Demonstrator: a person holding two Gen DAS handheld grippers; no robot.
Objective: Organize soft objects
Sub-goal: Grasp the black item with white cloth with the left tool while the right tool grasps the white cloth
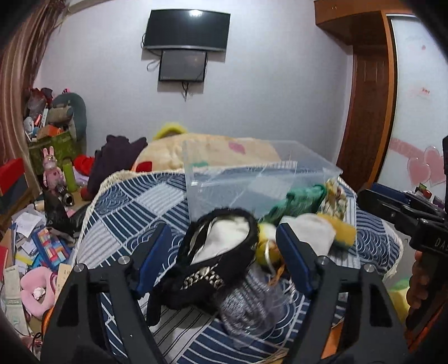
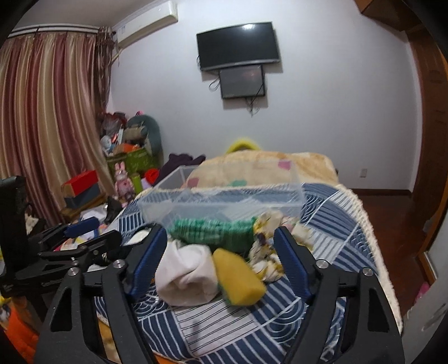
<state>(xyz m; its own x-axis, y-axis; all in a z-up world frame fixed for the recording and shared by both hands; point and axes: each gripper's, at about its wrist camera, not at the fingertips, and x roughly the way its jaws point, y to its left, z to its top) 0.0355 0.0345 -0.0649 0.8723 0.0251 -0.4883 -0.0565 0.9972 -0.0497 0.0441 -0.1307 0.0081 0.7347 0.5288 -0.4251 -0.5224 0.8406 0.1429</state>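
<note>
Here, a bed is recorded, covered by a blue-and-white patterned quilt with a cream fringe; a beige plush blanket is laid across its far end. A clear plastic bin is set on the quilt, and the soft objects are heaped just in front of it: a green knitted piece against the bin wall, a floral cloth beside it, a white rolled cloth and a yellow sponge nearest the camera and touching each other. In the left wrist view, a black fuzzy-edged item with a white lining and a grey knitted piece are also noted; their exact kind cannot be told.

The left tongs are held wide apart around the black item, with no contact evident. The right tongs are likewise spread wide, flanking the white cloth and sponge without a visible grip.

The room: a white wall with a mounted television and a smaller screen beneath, striped curtains, an air conditioner, a wooden wardrobe. A floor-side pile of boxes and toys is blurred and partly hidden by the bed; its contents are mostly indistinct.
</note>
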